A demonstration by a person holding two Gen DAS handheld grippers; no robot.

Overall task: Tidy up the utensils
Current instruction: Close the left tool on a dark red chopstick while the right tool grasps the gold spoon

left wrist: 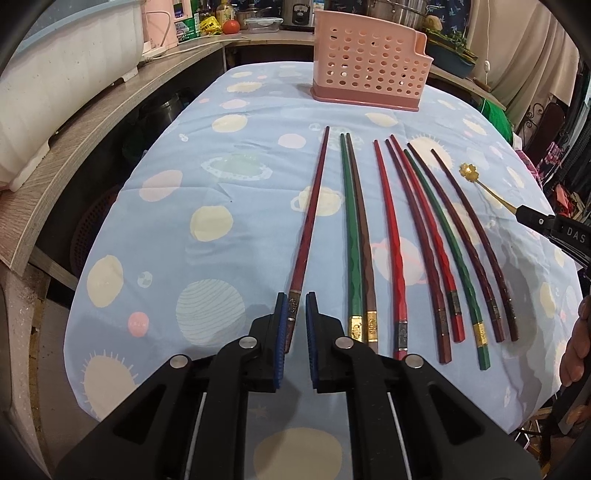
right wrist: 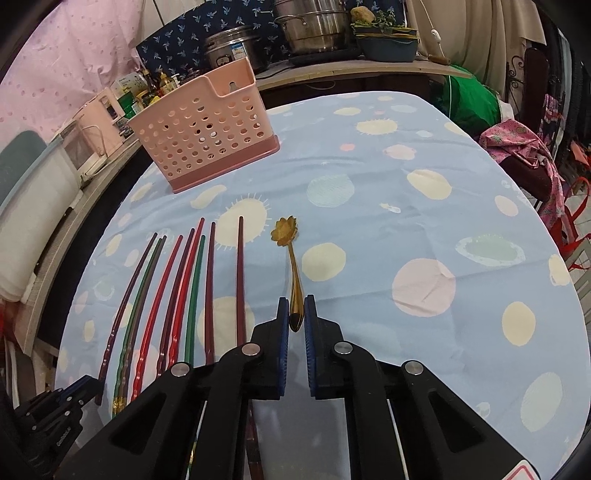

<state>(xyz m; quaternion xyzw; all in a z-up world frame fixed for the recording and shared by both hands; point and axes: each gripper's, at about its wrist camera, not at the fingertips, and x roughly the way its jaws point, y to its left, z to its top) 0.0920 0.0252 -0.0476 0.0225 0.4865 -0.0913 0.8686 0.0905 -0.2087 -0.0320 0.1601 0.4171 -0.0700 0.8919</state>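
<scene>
My left gripper (left wrist: 296,297) is shut on the banded end of a dark red chopstick (left wrist: 314,206), which points away toward the pink perforated holder (left wrist: 365,62). Several more chopsticks (left wrist: 399,236) in red, green and brown lie side by side on the blue tablecloth to its right. My right gripper (right wrist: 296,300) is shut on the handle end of a gold spoon (right wrist: 291,266) with a flower-shaped bowl. In the left wrist view, the right gripper (left wrist: 526,214) shows at the right edge with the gold spoon (left wrist: 468,170). The left gripper (right wrist: 86,386) appears at the bottom left of the right wrist view, and the pink holder (right wrist: 207,133) stands upright at the far left.
The table (right wrist: 424,229) is oval under a planet-print cloth. A wooden counter (left wrist: 92,122) curves along its left side. Steel pots (right wrist: 314,26) and bottles crowd the shelf behind. A green bag (right wrist: 469,99) and pink cloth (right wrist: 517,147) sit off the far right edge. A hand (left wrist: 576,343) shows at the right.
</scene>
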